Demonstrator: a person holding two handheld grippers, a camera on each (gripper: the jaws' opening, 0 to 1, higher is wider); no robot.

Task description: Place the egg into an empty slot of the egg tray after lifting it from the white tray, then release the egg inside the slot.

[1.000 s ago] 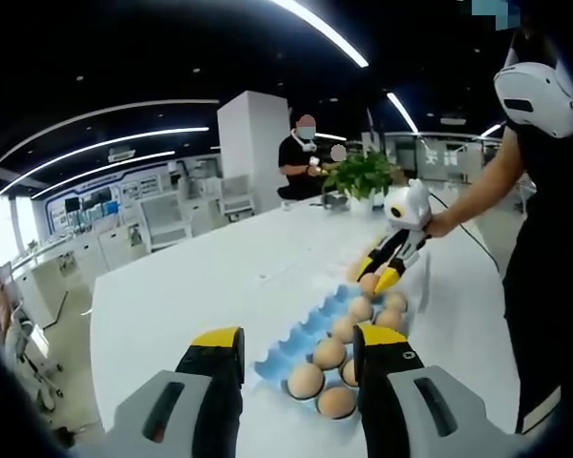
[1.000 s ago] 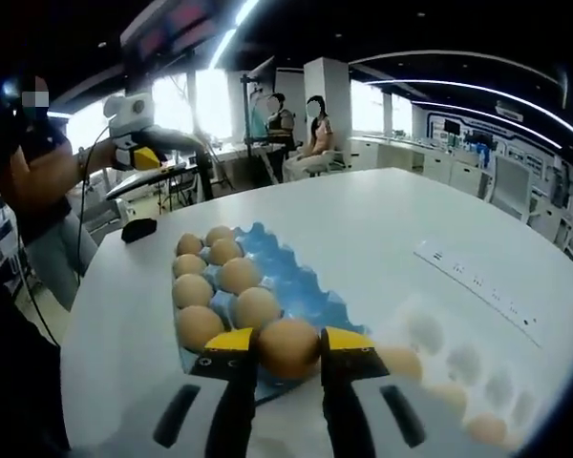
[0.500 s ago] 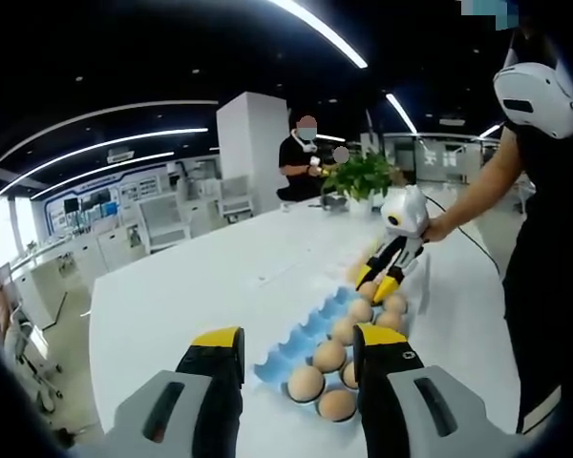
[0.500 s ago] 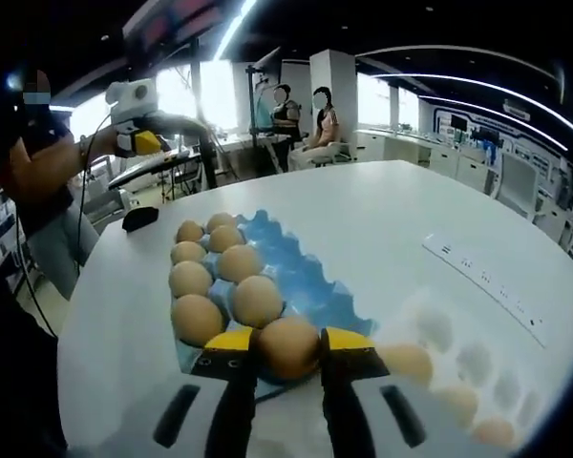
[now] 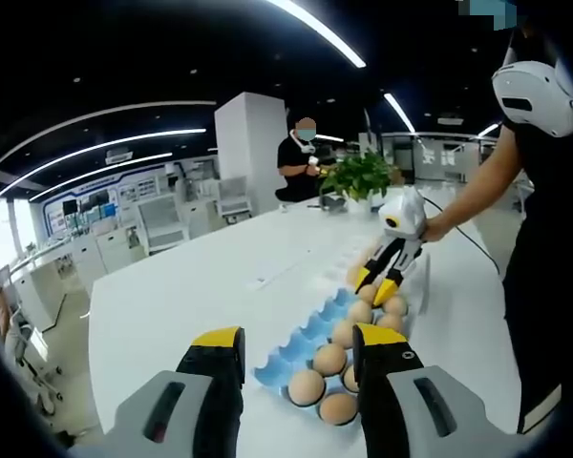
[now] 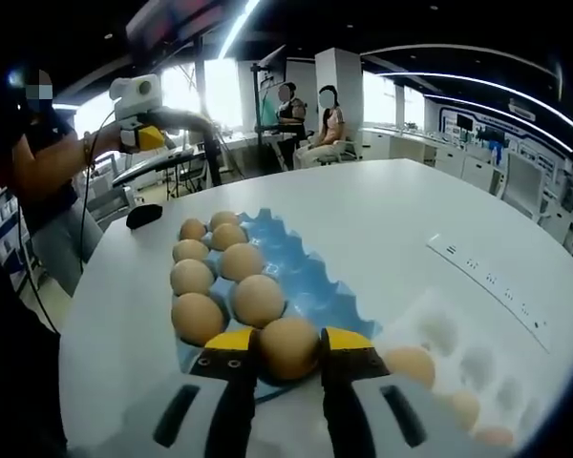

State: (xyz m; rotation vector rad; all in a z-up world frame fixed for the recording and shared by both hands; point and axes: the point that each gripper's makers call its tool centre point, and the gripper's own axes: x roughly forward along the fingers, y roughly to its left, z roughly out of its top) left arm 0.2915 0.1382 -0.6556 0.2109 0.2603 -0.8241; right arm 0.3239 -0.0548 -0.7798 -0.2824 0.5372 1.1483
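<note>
Between the two yellow tips of the right tool (image 6: pixel 288 349) sits a brown egg (image 6: pixel 288 345), held on both sides, just over the near edge of the blue egg tray (image 6: pixel 306 277). In the left gripper view you can see the same right tool (image 5: pixel 374 281) from far off, with a person's hand behind it, low over the far end of the blue egg tray (image 5: pixel 296 345). The left tool (image 5: pixel 298 355) is held wide and has nothing in it; it hangs above the white counter (image 5: pixel 191 286) near the tray. The tray already has two rows of eggs down one side, and the blue cups on the other side look free. The white tray (image 6: pixel 458 358) lies just beside it, with a few eggs left in its cups. An egg is light, but its shell is thin and hard and will crack if it is pinched too much or dropped. It is smooth and round too, so it can slip or roll. The best place to hold it is across its fat middle, one tip on each side, and that looks like how it is held now. I think a soft squeeze is enough. It should be let go only when its bottom rests in a blue cup, so it does not fall or bump the egg next to it
</note>
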